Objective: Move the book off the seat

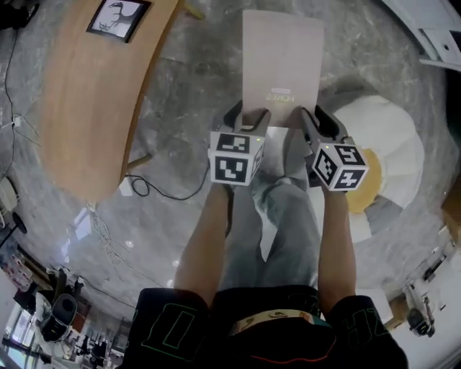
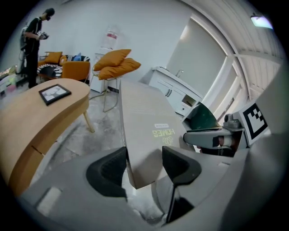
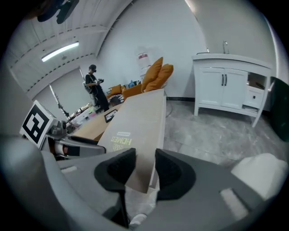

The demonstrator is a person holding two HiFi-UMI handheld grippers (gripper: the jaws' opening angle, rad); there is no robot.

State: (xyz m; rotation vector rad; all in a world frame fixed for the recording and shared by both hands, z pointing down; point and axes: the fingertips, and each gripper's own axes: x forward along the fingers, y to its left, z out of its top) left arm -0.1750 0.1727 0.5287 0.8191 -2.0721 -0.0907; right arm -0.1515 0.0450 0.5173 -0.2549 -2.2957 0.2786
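**Q:** Book pos.?
**A:** The book (image 1: pixel 281 58) is clear of the white round seat (image 1: pixel 392 133). It is held in the air over the marble floor (image 1: pixel 180 94), btwn that seat and the curved wooden table (image 1: pixel 86 101). The cover, lettered HOMES, faces up, and the far end points away from the person.

**Q:** Jaw status?
**A:** Left gripper (image 1: pixel 248 117): jaws part-way apart, pads pressed on the book's near left corner. Right gripper (image 1: pixel 311 119): same, clamped on the near right corner. Nothing else sits in either gripper.

**Q:** Failure modes from here?
**A:**
1. Slip: most of the book overhangs past the pads w/ no support, so its weight levers on two small contact areas. A jolt could pull it free.
2. Twist: if the grippers drift apart or roll unequally, the cover bends or one corner pops out.
3. Collision: the far end leads, so it could strike the table edge or shove the framed picture (image 1: pixel 117 18) at set-down.
4. Trip: a cable (image 1: pixel 166 189) lies on the floor near the person's legs.

**Q:** Task status?
**A:** Judged mostly done. It needs a set-down spot, prob. the table.
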